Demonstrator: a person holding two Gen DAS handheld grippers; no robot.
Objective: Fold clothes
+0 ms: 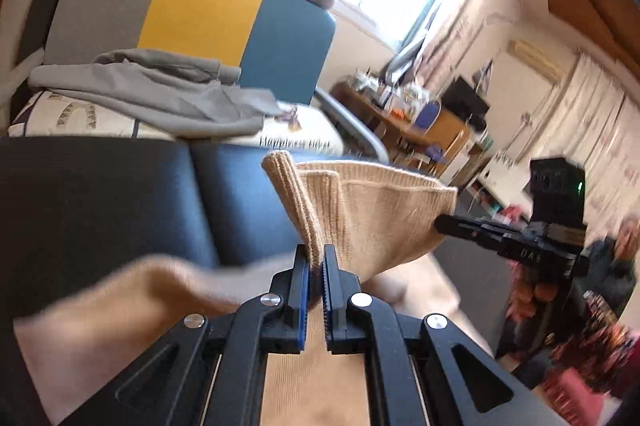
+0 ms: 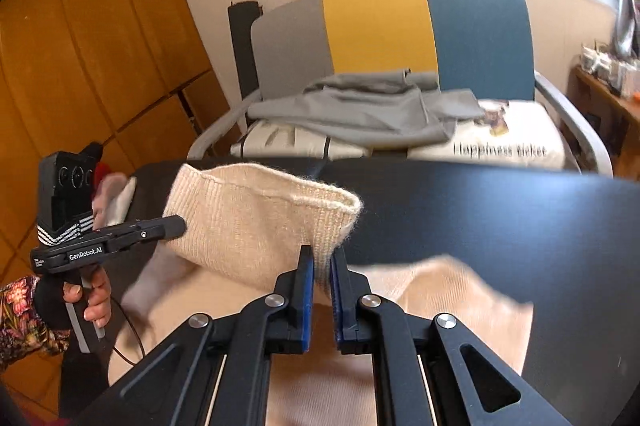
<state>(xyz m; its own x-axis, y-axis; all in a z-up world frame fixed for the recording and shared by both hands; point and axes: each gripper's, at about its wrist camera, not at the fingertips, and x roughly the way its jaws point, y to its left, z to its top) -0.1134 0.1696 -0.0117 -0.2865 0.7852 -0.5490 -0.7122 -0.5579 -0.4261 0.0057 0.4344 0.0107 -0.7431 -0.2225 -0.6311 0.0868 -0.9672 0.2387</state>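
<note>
A beige knit sweater (image 1: 372, 218) hangs lifted above a dark table (image 1: 120, 194). My left gripper (image 1: 316, 258) is shut on its ribbed edge. My right gripper (image 2: 322, 262) is shut on the other end of the same edge (image 2: 260, 226), which stretches between the two. Each gripper shows in the other's view: the right gripper (image 1: 444, 224) at the right, the left gripper (image 2: 178, 226) at the left. The rest of the sweater (image 2: 452, 298) drapes down onto the table (image 2: 500, 218) below the fingers.
Behind the table stands a chair with a grey, yellow and blue back (image 2: 400, 26). On its seat lie a grey garment (image 2: 360, 114) and a white printed cushion (image 2: 500, 146). A cluttered wooden desk (image 1: 404, 114) stands by the window. A wooden wall (image 2: 80, 46) is at the left.
</note>
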